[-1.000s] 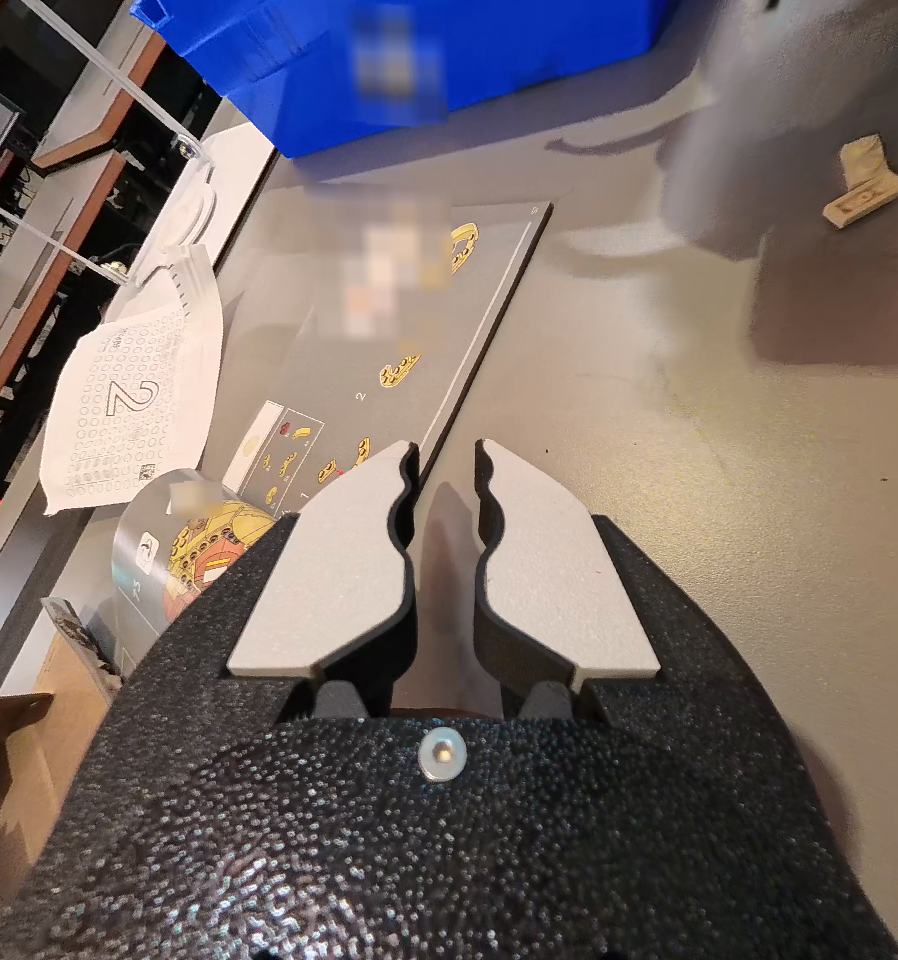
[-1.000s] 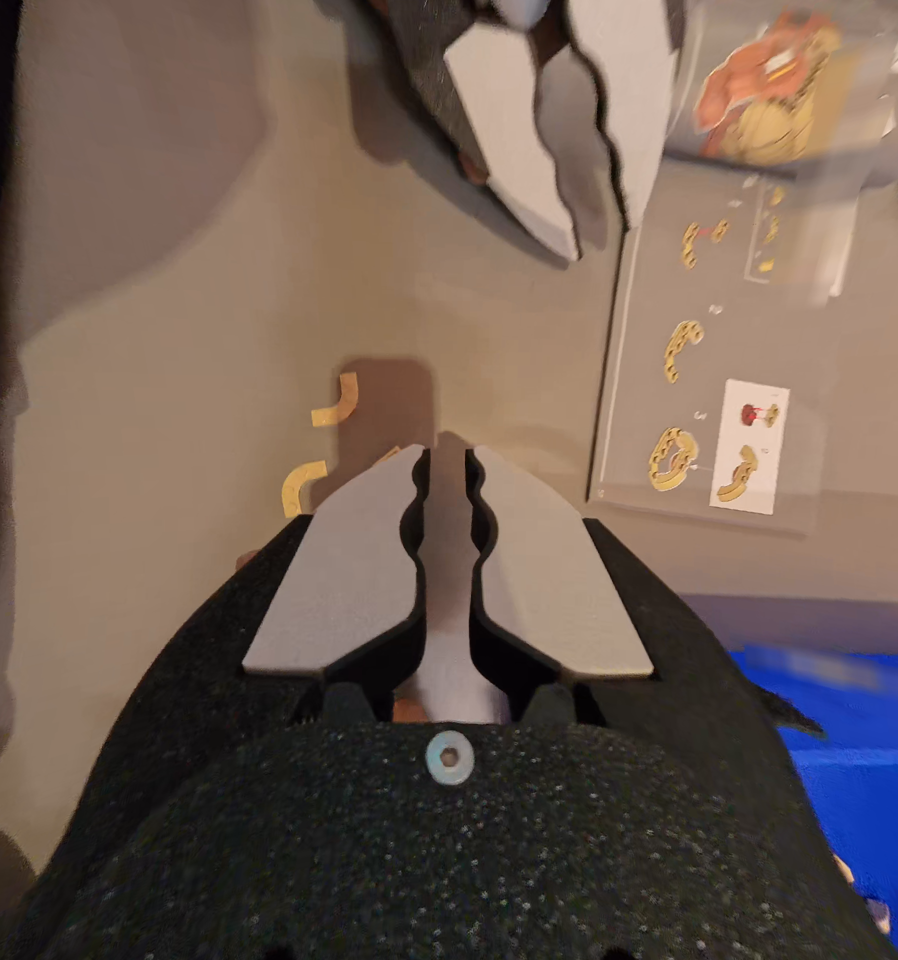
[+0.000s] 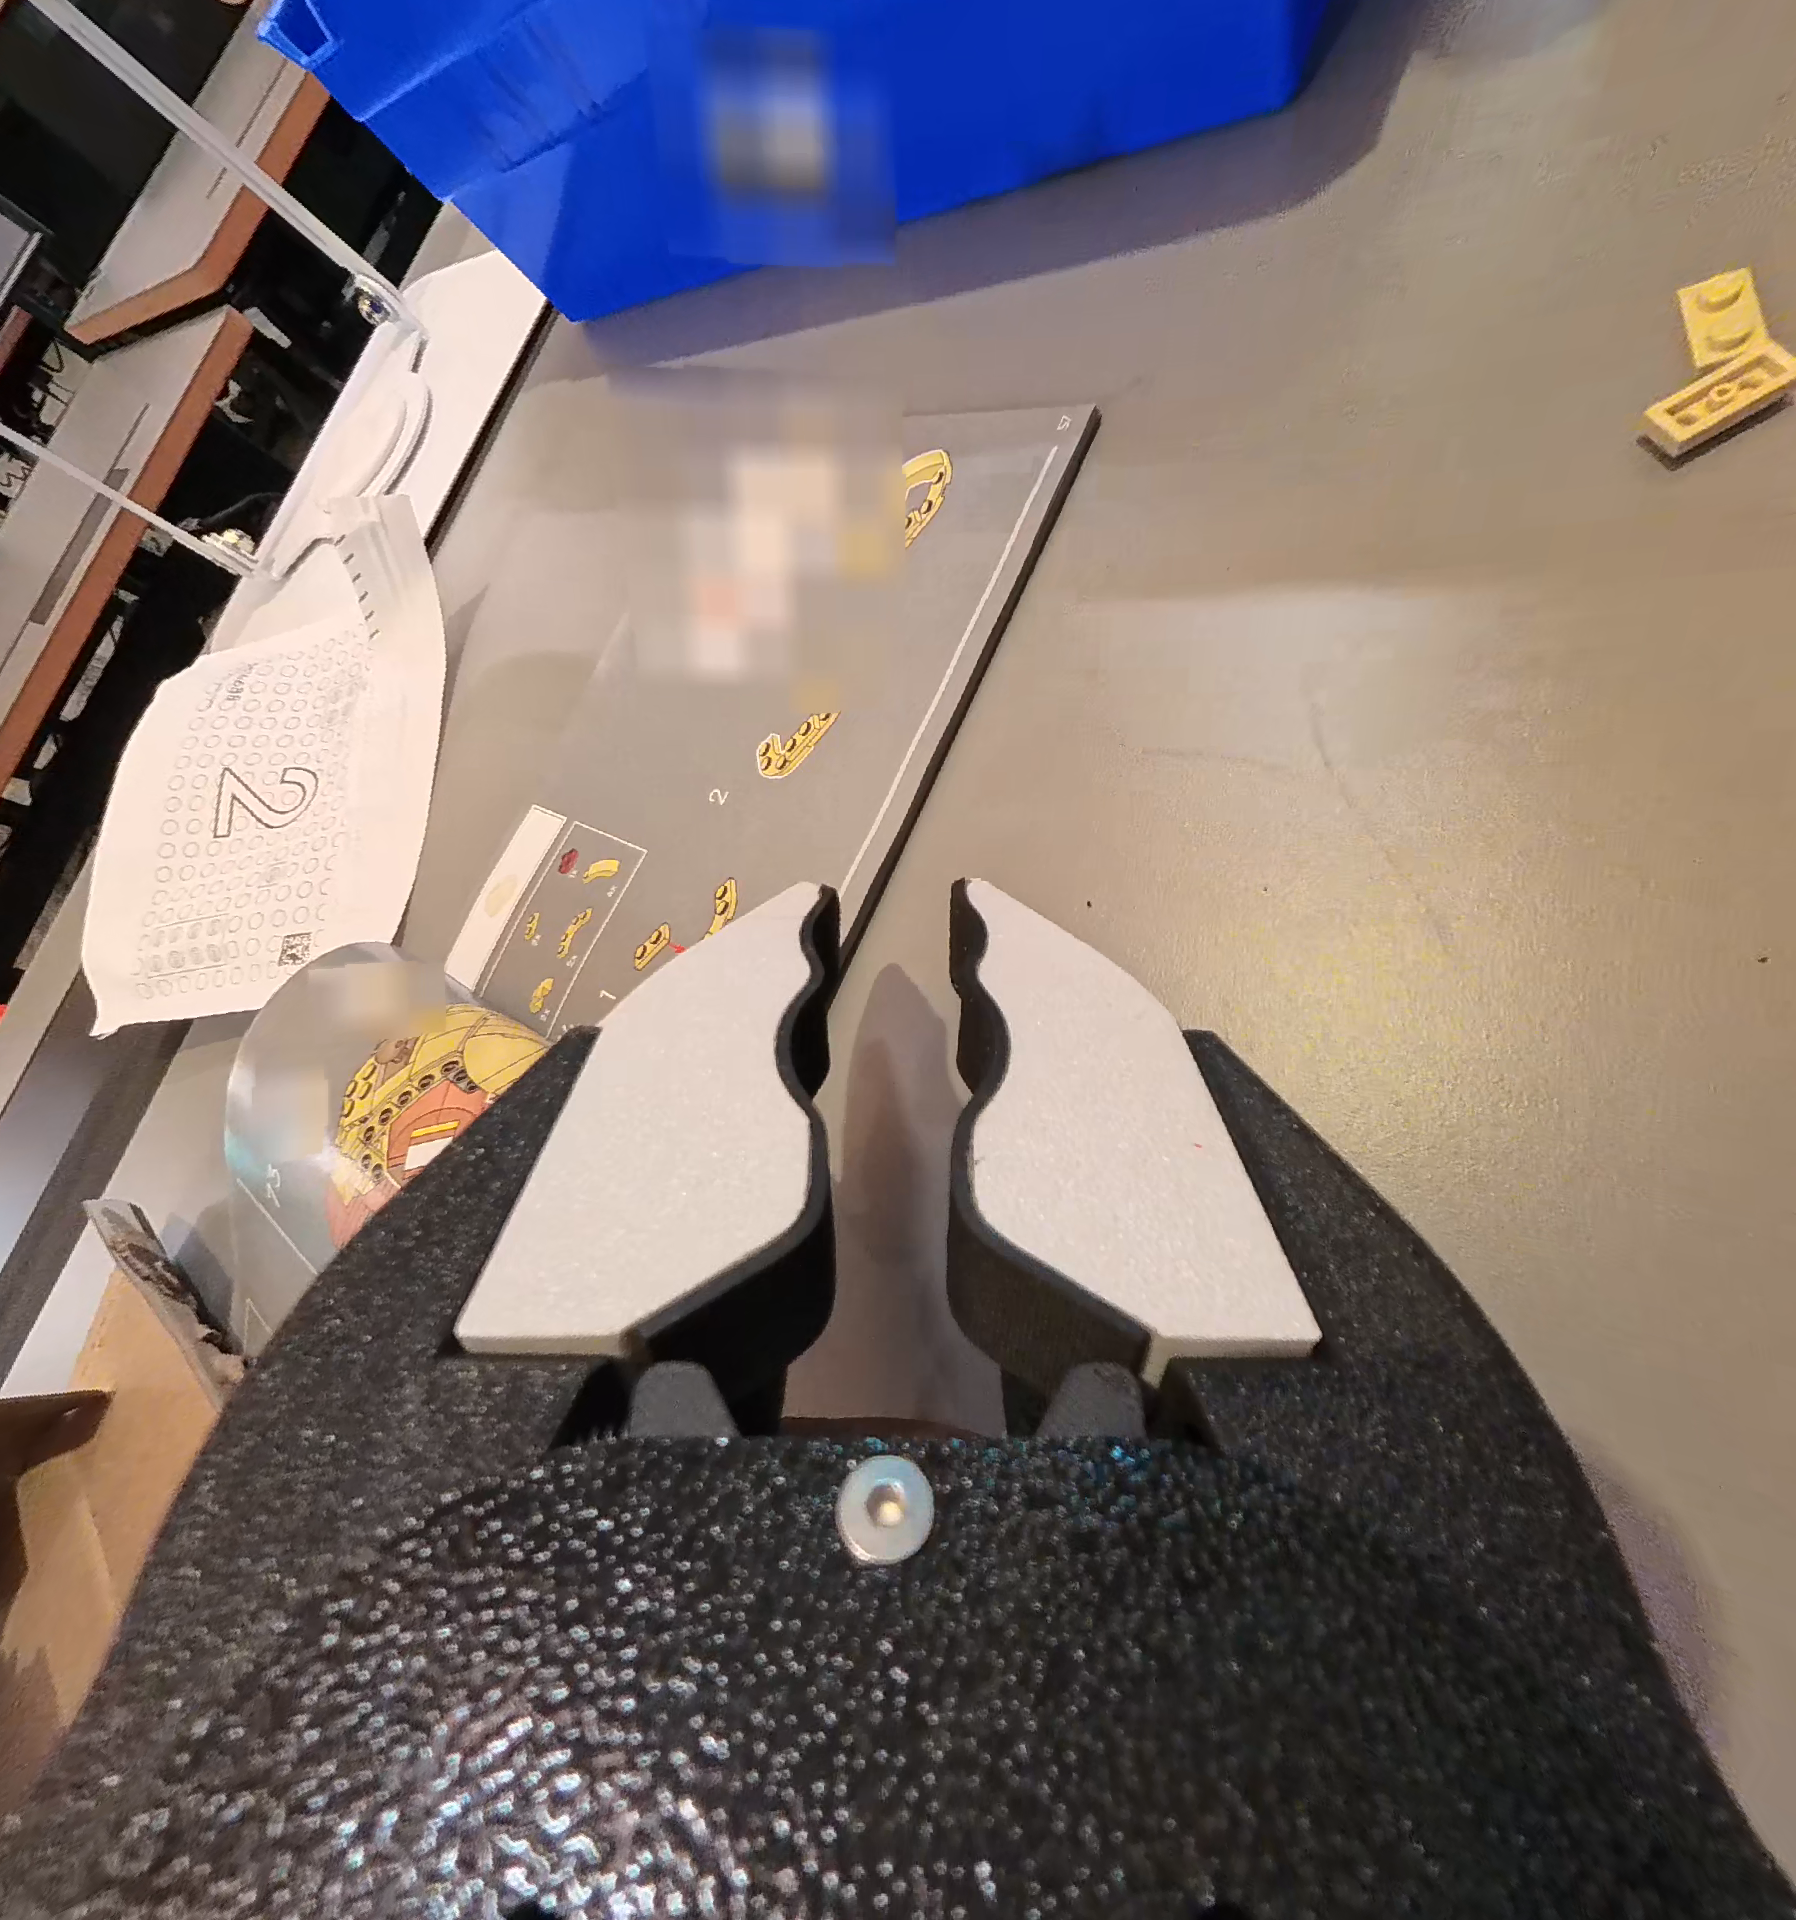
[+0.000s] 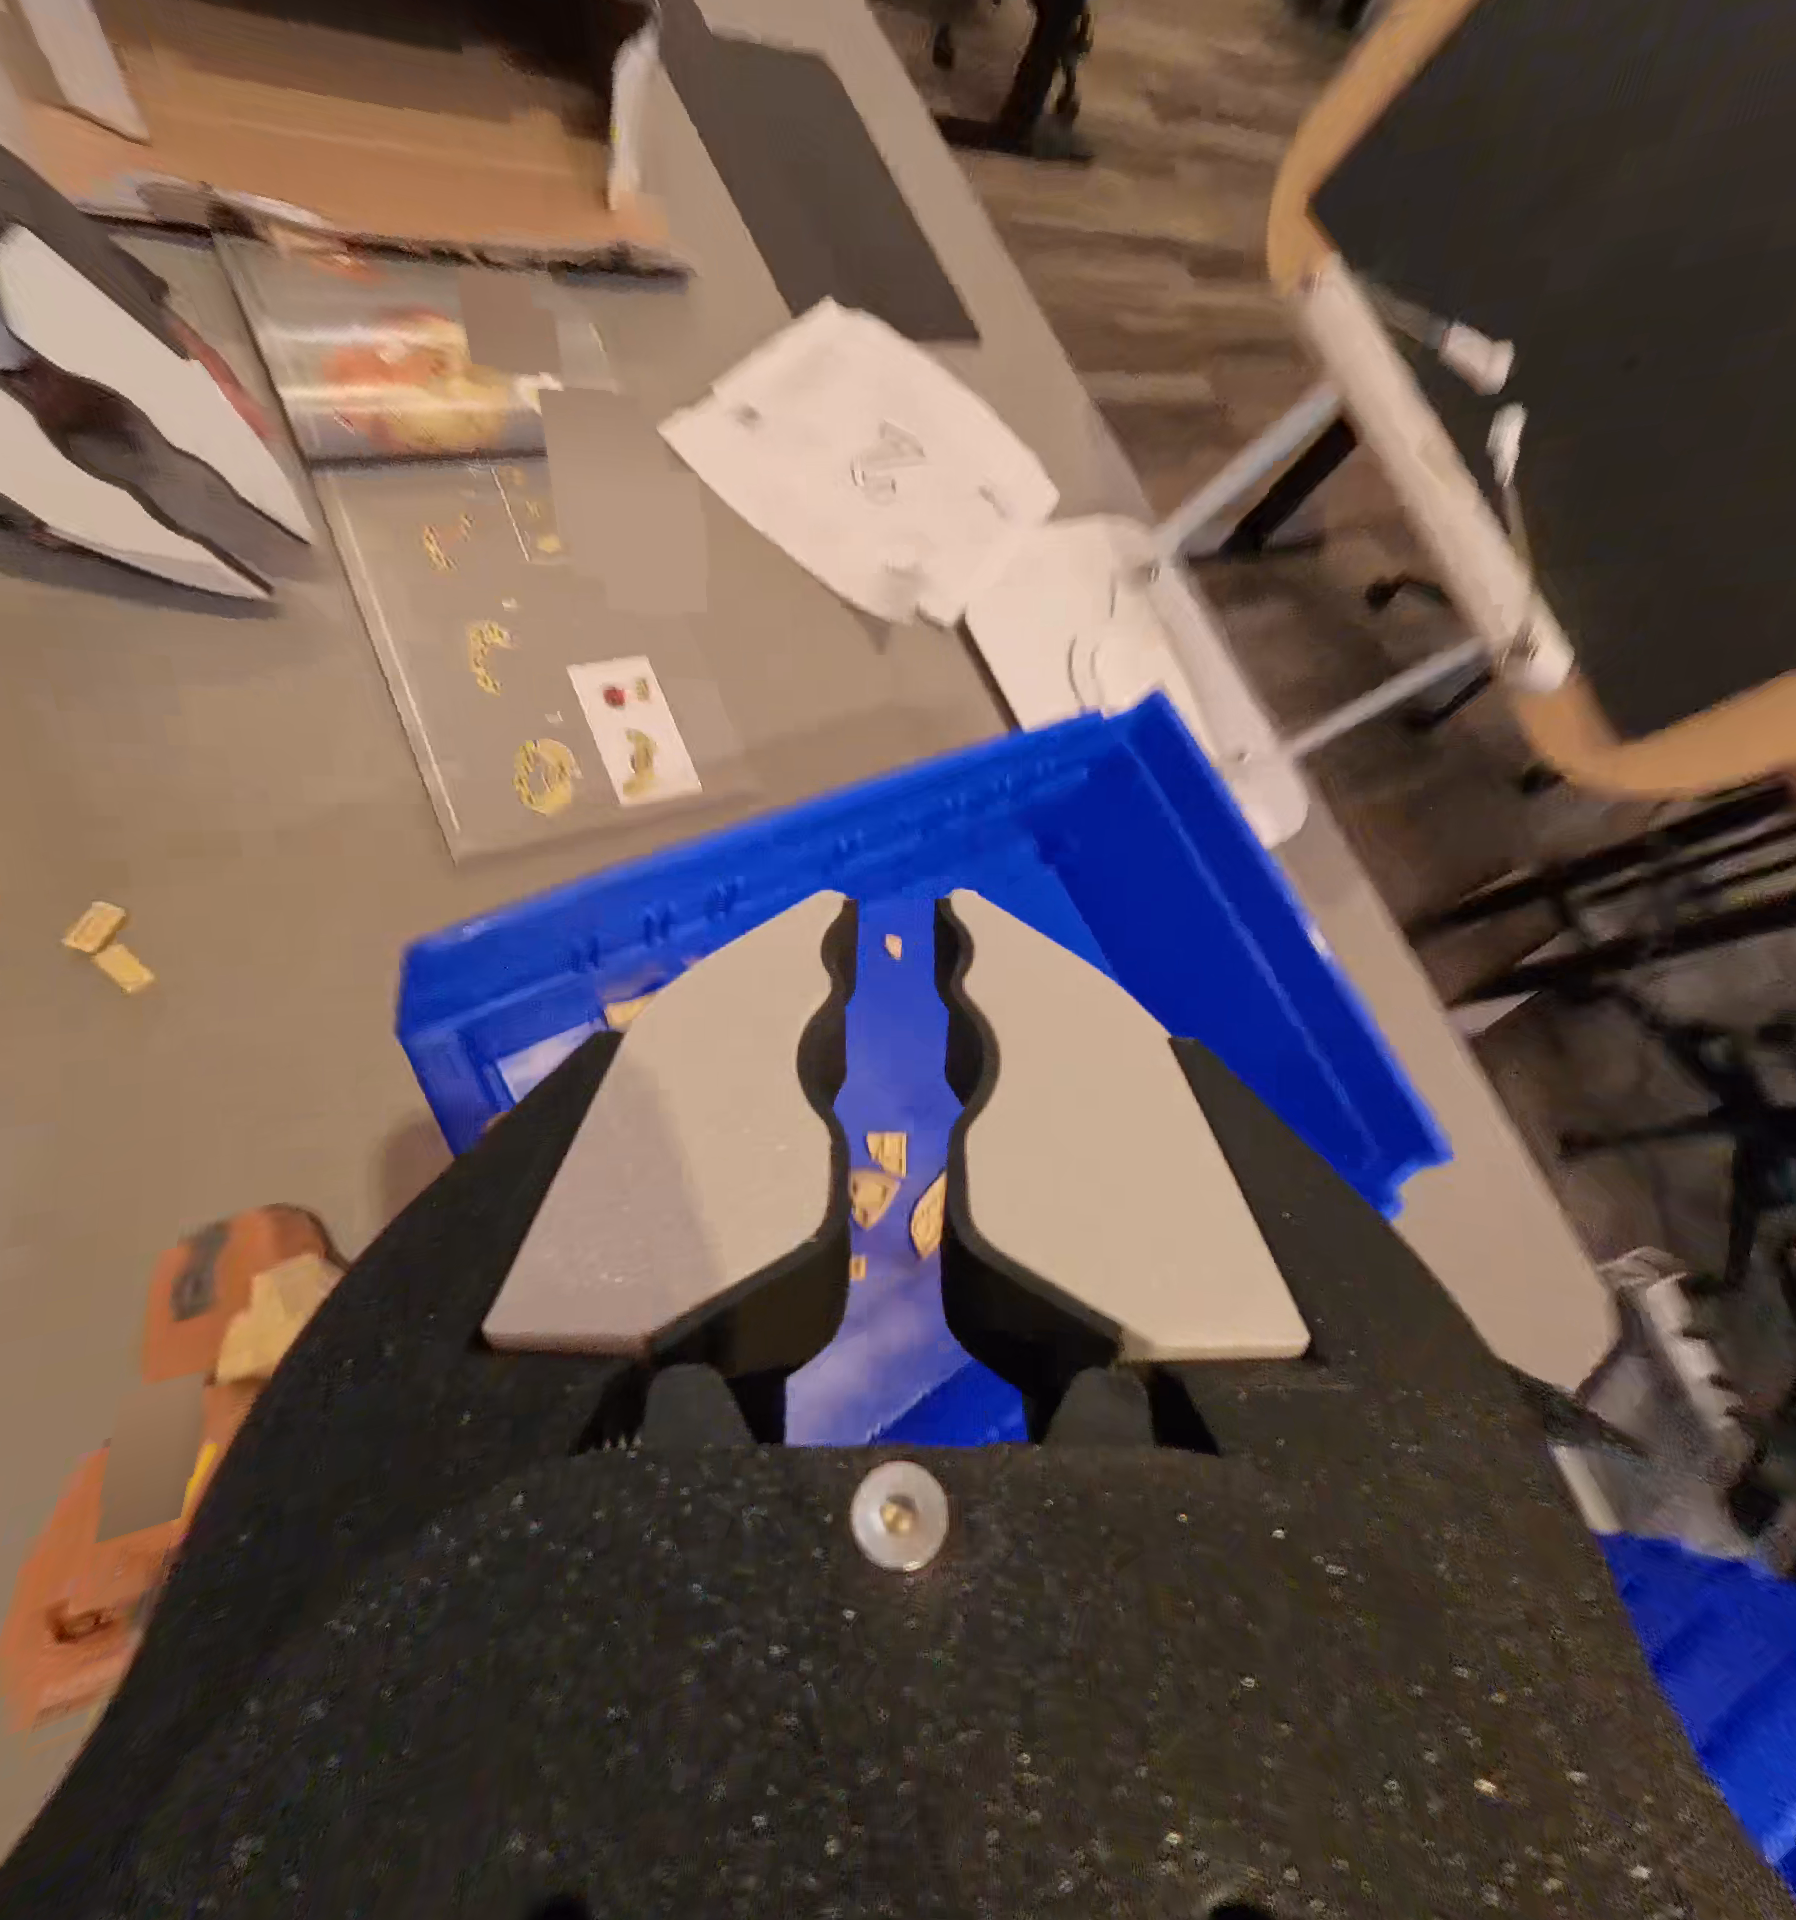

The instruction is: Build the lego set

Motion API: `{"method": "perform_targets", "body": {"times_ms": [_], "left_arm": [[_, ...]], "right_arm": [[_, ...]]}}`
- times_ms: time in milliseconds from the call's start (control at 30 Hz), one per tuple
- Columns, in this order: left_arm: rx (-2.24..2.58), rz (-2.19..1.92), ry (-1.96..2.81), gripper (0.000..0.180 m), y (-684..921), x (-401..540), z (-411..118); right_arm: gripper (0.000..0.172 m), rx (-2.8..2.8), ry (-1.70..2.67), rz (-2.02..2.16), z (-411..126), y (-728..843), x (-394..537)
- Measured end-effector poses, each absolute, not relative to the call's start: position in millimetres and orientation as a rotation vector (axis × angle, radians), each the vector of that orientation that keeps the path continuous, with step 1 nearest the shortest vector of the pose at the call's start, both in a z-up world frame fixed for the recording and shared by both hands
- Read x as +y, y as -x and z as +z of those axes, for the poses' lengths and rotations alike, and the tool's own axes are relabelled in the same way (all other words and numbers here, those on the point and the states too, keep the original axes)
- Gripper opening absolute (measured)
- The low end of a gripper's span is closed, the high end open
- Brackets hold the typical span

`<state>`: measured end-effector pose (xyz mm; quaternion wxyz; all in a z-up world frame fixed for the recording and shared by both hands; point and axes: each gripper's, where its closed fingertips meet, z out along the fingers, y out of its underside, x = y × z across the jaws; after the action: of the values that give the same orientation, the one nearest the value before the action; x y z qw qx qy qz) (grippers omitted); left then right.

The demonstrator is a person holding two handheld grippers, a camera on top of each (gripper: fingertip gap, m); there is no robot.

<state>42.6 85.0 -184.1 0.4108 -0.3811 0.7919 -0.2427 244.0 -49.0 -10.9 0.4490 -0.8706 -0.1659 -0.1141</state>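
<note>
Left wrist view: the left gripper (image 3: 894, 904) is seen at centre frame, jaws slightly parted with nothing between them, above the grey table (image 3: 1393, 935) beside the instruction sheet (image 3: 769, 623). In the right wrist view the right gripper (image 4: 894, 904), narrowly parted and unladen, is held over the blue bin (image 4: 1185, 831) at mid-frame, where small tan pieces (image 4: 878, 1174) are seen lying

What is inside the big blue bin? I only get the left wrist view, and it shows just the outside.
Observer: Small tan pieces lie on the floor of the blue bin.
Operator: Where is the other gripper?
Observer: The right gripper hangs above that bin, fingers apart, nothing between them.
Operator: What else can't I see?
Observer: An orange-brown object lies on the table, left of the right gripper.
</note>
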Motion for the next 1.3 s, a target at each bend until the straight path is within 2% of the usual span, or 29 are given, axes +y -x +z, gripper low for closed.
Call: {"method": "perform_targets", "body": {"times_ms": [133, 367, 767, 867, 1067, 1300], "left_arm": [[1.990, -0.611, 0.968, 0.020, -43, 86, -184], [1.989, -0.614, 0.973, 0.020, -43, 87, -184], [1.996, -0.610, 0.961, 0.019, -42, 85, -184], [1.996, -0.610, 0.962, 0.019, -43, 85, -184], [1.996, -0.610, 0.962, 0.020, -43, 85, -184], [1.997, -0.608, 0.960, 0.019, -42, 85, -184]], "right_arm": [[0.016, -0.321, 2.289, -0.148, -56, -278, -47], [0.018, -0.606, 2.689, -0.037, -157, -252, -56], [0.025, -0.629, 2.831, 0.074, -200, -247, -66], [0.016, -0.613, 2.825, 0.073, -201, -247, -63], [0.015, -0.643, 2.785, 0.050, -192, -238, -58], [0.015, -0.725, 2.406, -0.129, -88, -179, -39]]}}
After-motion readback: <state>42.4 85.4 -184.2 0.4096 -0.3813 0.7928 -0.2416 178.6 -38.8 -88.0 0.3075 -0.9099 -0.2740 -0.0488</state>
